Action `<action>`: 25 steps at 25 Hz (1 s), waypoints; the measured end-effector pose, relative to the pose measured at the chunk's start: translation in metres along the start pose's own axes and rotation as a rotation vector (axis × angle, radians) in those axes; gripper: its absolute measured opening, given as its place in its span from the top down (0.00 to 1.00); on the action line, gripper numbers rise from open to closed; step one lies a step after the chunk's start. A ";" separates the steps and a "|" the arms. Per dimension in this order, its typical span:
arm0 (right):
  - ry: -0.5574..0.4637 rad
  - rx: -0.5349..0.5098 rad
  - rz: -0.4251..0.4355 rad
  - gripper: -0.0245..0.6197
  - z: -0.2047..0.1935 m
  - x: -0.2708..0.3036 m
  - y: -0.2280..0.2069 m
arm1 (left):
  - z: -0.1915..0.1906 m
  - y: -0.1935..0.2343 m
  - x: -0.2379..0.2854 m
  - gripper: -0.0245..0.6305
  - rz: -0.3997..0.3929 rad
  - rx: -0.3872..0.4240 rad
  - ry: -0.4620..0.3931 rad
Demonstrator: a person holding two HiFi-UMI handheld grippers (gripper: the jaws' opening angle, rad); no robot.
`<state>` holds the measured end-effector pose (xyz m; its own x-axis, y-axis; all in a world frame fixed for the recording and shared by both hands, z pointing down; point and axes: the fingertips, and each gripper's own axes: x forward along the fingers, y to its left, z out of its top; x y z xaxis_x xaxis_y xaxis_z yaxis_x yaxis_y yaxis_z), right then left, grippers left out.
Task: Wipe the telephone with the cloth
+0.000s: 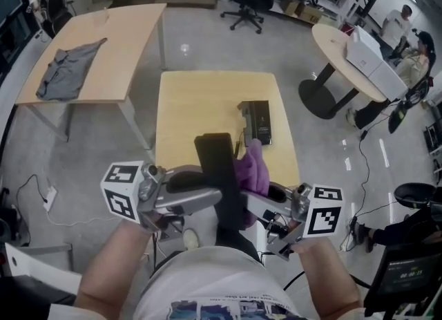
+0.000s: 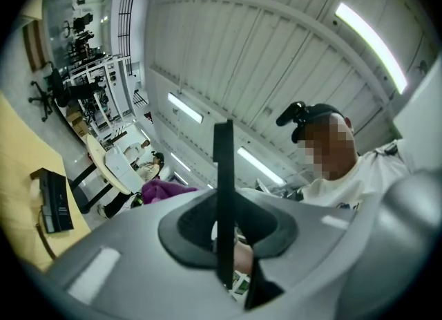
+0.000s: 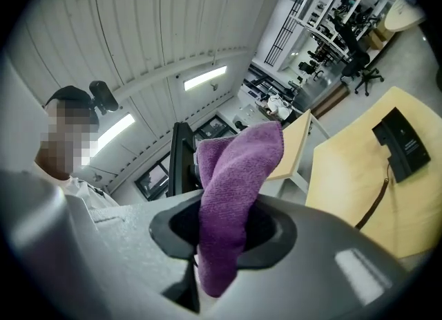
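Observation:
In the head view, my left gripper (image 1: 218,193) is shut on a flat black handset (image 1: 219,170), held upright on its edge close to my body. The left gripper view shows it as a thin black edge (image 2: 223,201) rising out of my left gripper (image 2: 224,246). My right gripper (image 1: 254,195) is shut on a purple cloth (image 1: 254,168), which bunches up right beside the handset. The cloth (image 3: 233,180) stands out of my right gripper (image 3: 217,239) in the right gripper view. The black telephone base (image 1: 257,121) lies on the yellow table (image 1: 197,104), beyond both grippers.
A dark cord (image 1: 238,147) runs off the base toward the near table edge. A second table at far left carries a grey garment (image 1: 68,70). An office chair (image 1: 245,4) stands behind, and a round table (image 1: 342,52) with a white box stands at the right, people beside it.

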<state>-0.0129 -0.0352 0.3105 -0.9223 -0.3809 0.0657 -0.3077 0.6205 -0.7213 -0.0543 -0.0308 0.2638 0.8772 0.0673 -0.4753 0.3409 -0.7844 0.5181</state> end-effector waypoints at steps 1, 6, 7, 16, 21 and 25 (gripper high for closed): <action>0.001 0.008 -0.008 0.80 -0.003 -0.003 -0.002 | 0.001 0.001 0.000 0.83 0.003 -0.001 -0.001; -0.004 0.034 -0.069 0.80 -0.020 -0.025 -0.017 | 0.001 0.015 -0.004 0.83 0.034 -0.017 -0.009; -0.006 0.030 -0.090 0.80 -0.023 -0.030 -0.020 | 0.001 0.019 -0.005 0.83 0.044 -0.021 -0.011; 0.014 -0.108 -0.378 0.80 -0.037 -0.085 -0.058 | -0.006 0.082 -0.019 0.83 0.177 -0.084 -0.008; 0.021 -0.129 -0.472 0.80 -0.039 -0.108 -0.077 | -0.017 0.126 -0.022 0.83 0.261 -0.137 0.010; 0.025 -0.137 -0.497 0.80 -0.035 -0.117 -0.087 | -0.027 0.161 -0.022 0.83 0.318 -0.174 0.017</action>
<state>0.1140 -0.0211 0.3897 -0.6614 -0.6374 0.3954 -0.7368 0.4533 -0.5017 -0.0093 -0.1422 0.3771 0.9538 -0.1520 -0.2593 0.1008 -0.6509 0.7524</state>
